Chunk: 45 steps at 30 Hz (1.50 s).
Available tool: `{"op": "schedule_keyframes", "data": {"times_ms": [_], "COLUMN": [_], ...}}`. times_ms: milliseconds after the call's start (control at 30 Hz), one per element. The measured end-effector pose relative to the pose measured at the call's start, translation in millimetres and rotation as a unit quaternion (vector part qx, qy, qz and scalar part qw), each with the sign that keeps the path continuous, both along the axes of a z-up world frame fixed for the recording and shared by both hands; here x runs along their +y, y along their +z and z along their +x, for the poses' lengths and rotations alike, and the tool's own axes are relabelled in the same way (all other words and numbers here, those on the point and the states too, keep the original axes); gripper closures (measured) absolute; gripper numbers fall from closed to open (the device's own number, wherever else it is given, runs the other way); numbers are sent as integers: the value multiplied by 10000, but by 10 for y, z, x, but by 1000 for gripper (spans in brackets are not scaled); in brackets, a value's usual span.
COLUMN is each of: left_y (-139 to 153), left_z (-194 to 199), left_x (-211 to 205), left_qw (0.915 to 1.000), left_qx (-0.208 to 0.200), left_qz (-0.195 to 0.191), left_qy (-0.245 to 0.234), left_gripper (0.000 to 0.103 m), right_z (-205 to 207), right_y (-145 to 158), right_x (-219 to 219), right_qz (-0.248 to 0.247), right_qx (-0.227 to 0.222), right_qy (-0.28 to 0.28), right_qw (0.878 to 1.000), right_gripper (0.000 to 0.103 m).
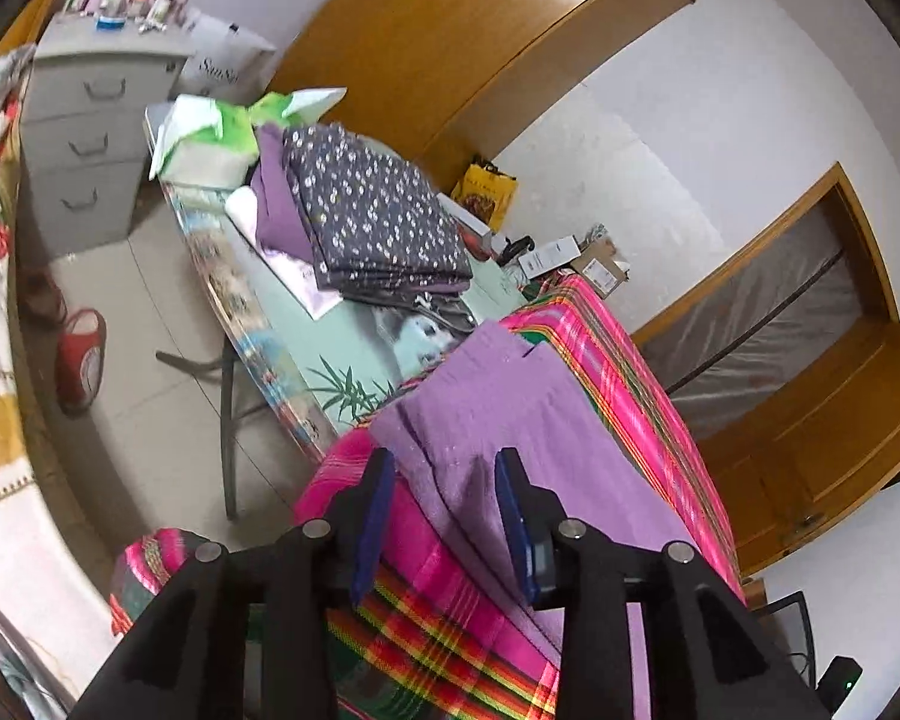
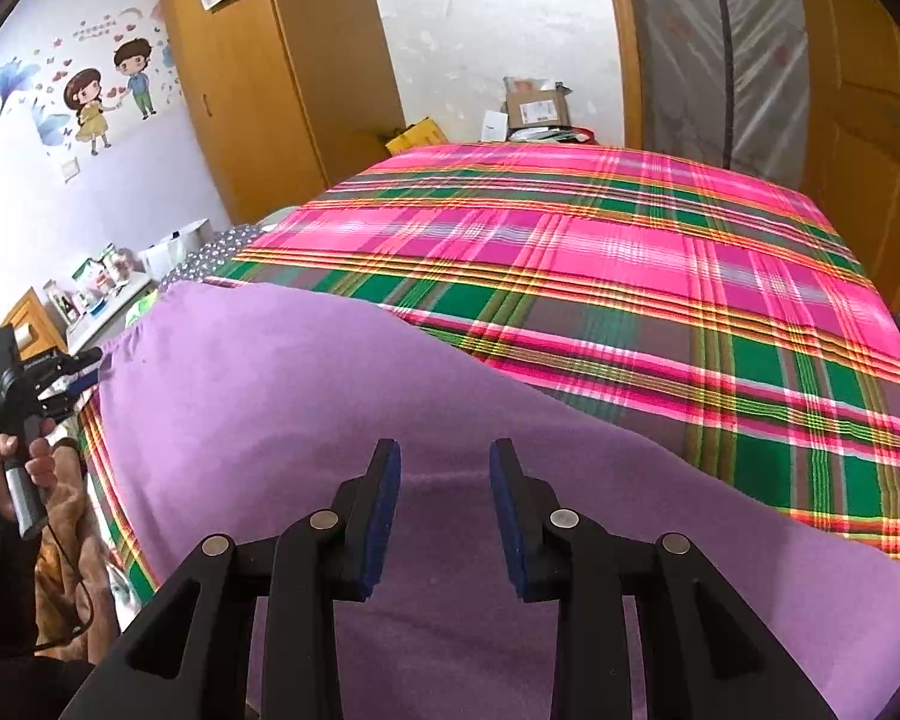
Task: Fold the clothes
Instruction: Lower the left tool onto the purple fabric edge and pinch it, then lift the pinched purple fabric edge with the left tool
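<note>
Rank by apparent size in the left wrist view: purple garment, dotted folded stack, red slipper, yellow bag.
1. Purple garment, though it lies nearest the camera, so this is unsure.
2. Dotted folded stack.
3. Red slipper.
4. Yellow bag, farthest away.

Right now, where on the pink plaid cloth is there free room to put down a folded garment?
The pink and green plaid cloth lies bare beyond the flat purple garment, toward the cardboard boxes at its far edge. It is crowded on the glass-topped table, where the dotted dark fabric stack lies. Both the left gripper and the right gripper are open.
</note>
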State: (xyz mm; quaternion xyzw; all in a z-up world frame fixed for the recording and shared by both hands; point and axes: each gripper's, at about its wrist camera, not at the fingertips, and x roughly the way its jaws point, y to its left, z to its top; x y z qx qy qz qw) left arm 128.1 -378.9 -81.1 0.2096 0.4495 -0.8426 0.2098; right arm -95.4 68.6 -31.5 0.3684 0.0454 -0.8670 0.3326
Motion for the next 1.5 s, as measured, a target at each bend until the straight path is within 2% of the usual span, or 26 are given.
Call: {"op": "schedule_keyframes", "data": {"times_ms": [267,467,600,700,1000,1133,1300,1500], "left_y": [-183,-271,-182,-230,-369,-302,-132,159], "left_z": [-106,-71,-49,-104,-154,-164,-151,-182], "left_x": [-150,-217,-182,-212,-297,-265,-222,-137], "left_qw": [9988,9936,9950,9947,9901,9929,9966,9975], "left_qx": [181,566,655,573,781,676,571,660], "left_qz": [450,968,745,851,1151,967,597,189], "left_qy": [-73,-107,-89,-119,-175,-125,-79,-175], "left_gripper": [66,66,64,63,63,64,77,80], "right_z": [15,24,28,23,18,8,-7,18], "right_y": [-10,-8,-7,-15,-39,-53,-128,-134], "right_x": [-25,-66,-82,-97,-93,-98,-140,-190], "right_qz": [14,29,34,35,48,72,229,215], "right_qx": [-19,-23,-25,-37,-70,-100,-237,-225], "right_qy": [23,71,92,113,119,100,123,247], "right_qw": [10000,10000,9999,9999,9999,9999,9994,9992], "right_gripper": [71,71,71,71,71,71,71,71]}}
